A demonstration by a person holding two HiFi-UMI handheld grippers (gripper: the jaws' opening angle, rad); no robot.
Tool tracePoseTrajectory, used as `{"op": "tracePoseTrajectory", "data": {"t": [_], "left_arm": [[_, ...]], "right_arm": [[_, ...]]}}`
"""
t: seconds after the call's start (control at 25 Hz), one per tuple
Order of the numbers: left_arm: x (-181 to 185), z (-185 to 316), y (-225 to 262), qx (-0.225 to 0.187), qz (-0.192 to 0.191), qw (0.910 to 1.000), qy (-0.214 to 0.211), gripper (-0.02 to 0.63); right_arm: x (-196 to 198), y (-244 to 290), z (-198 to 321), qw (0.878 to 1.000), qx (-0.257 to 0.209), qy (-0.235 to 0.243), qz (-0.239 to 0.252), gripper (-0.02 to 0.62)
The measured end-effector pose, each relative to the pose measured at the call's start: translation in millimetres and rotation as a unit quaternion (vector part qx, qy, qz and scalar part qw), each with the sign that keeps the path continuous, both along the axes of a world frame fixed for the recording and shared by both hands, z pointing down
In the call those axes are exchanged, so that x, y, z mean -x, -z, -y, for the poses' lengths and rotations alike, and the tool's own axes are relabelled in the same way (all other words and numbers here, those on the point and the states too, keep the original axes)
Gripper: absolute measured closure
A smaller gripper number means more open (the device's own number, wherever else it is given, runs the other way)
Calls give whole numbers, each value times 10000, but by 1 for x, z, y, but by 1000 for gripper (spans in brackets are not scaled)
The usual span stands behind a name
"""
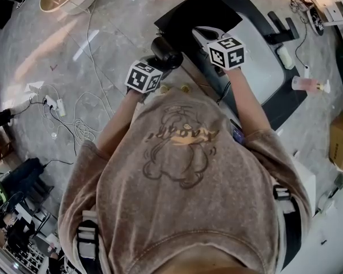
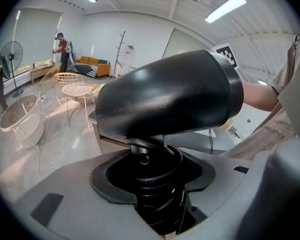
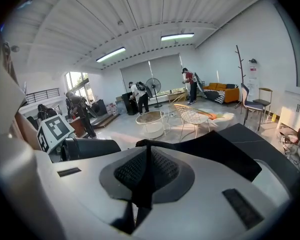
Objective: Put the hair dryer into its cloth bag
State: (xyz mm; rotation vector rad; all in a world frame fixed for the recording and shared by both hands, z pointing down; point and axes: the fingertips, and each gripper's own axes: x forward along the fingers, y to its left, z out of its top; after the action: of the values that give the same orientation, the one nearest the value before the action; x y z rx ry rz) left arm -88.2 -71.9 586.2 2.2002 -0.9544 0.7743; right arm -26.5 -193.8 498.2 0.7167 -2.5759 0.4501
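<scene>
Left gripper [image 2: 157, 204] clasps the dryer [image 2: 170, 99] by its handle, just beside the bag [image 3: 225, 154], whose edge the right gripper [image 3: 140, 184] pinches in clenched fingers, seemingly lifting the mouth open.

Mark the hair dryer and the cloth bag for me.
hair dryer [image 2: 165, 99], left gripper view, middle of its black barrel.
cloth bag [image 3: 225, 151], right gripper view, flat black cloth beyond the jaws.

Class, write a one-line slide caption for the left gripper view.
Left hand-held gripper grips the black hair dryer by its handle, barrel crosswise above.
</scene>
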Motion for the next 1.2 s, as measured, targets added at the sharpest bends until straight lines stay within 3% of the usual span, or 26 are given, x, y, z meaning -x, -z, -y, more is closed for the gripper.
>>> {"op": "tracePoseTrajectory", "data": {"t": [0.4,0.72,1.2], "left_arm": [[-17,6,-28,474,291,9961,-680,365],[-14,25,-37,624,497,9941,-737,364],[-3,60,-52,702,1245,9865,-801,364]], "right_arm": [[-2,1,-7,10000,-40,57,-37,572],[-5,-2,-14,9997,-34,244,-89,572],[4,-8,-19,9987,-77,465,-198,572]]}}
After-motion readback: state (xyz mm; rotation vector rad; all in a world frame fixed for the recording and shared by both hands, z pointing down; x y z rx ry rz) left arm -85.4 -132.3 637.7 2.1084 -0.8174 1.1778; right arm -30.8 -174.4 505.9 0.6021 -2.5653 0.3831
